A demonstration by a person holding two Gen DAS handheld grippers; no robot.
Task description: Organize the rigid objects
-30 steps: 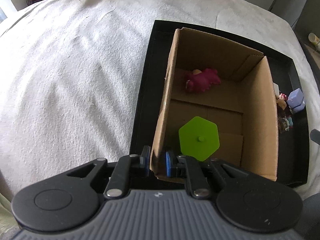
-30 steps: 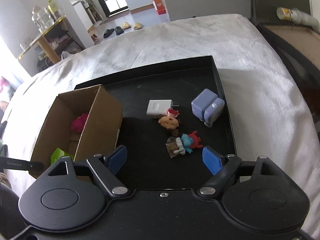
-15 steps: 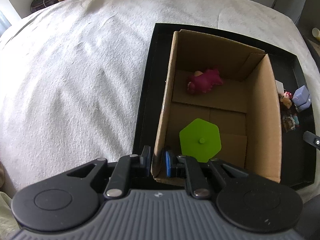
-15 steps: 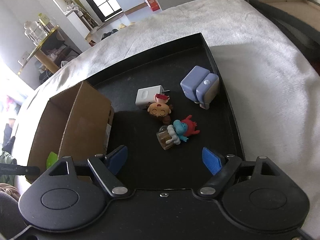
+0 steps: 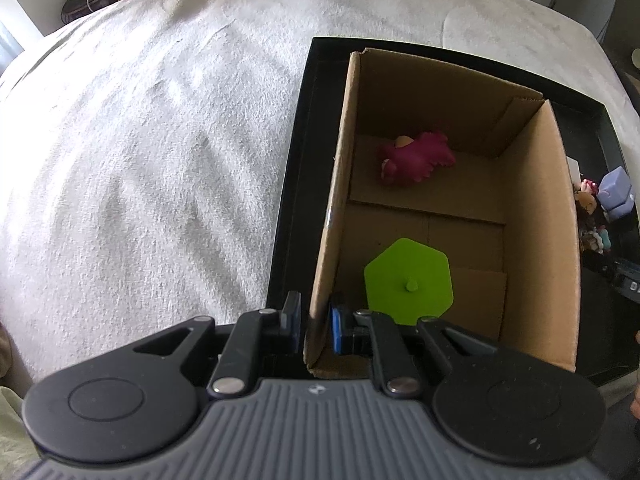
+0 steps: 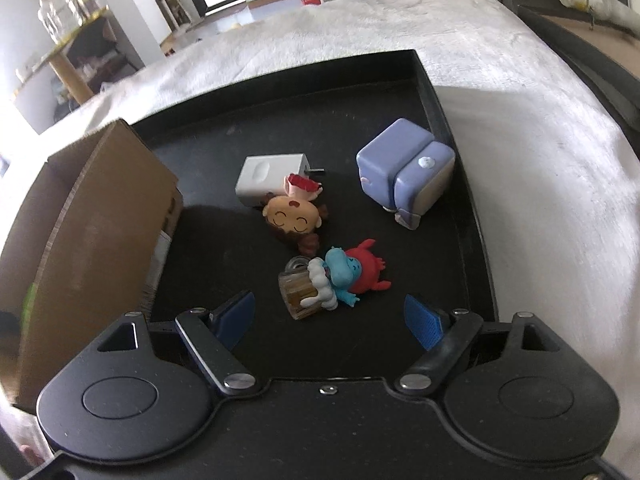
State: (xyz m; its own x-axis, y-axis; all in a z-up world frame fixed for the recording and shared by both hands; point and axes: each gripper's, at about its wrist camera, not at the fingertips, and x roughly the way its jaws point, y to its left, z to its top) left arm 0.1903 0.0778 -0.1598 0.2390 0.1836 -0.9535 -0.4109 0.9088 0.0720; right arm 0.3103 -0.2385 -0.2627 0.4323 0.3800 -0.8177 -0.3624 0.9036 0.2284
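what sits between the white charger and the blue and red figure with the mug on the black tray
In the right wrist view, a smiling brown-haired doll lies between the white charger and the blue and red figure; it appears to touch the charger.

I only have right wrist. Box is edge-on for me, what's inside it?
Observer: A green hexagonal lid near the front and a magenta plush figure toward the back of the cardboard box.
Operator: Is the left tongs doing anything?
Observer: The left tongs is shut on the box's near corner wall, one pad inside, one outside.
Operator: Is the box on the tray or on the blanket?
Observer: On the black tray, along its left side; the white blanket lies beyond that rim.
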